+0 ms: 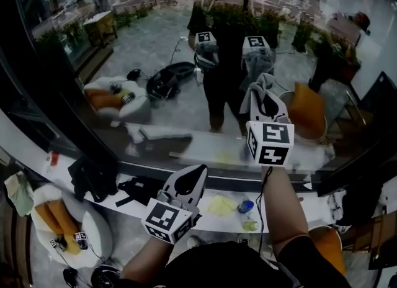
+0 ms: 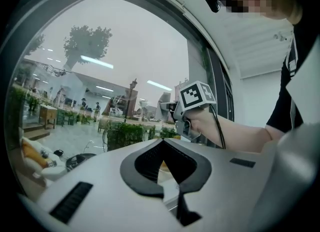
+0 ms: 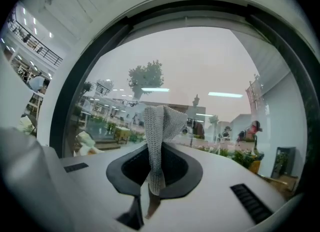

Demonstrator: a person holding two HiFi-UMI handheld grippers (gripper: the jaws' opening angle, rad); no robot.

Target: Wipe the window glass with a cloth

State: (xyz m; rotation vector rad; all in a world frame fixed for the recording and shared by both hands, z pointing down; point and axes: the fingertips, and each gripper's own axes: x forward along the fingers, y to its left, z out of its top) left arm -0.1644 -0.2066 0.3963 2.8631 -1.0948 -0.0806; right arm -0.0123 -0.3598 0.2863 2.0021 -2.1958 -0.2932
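The window glass [image 1: 155,38] fills the upper head view and reflects me and both grippers. My right gripper [image 1: 268,94] is raised close to the glass, shut on a grey knitted cloth [image 1: 265,82]. In the right gripper view the cloth [image 3: 161,123] stands up from between the shut jaws, in front of the glass [image 3: 200,66]. My left gripper [image 1: 193,175] hangs lower and nearer to me, over the sill, shut with nothing in it. The left gripper view shows its own closed jaws and, beyond them, the right gripper [image 2: 172,110] in a hand by the glass [image 2: 125,51].
A dark window frame bar [image 1: 217,178] runs below the glass. On the white sill [image 1: 205,221] lie a yellow cloth [image 1: 221,205], a blue-capped bottle [image 1: 245,207] and black items [image 1: 93,178]. A white seat with orange cushions [image 1: 56,218] stands at the lower left.
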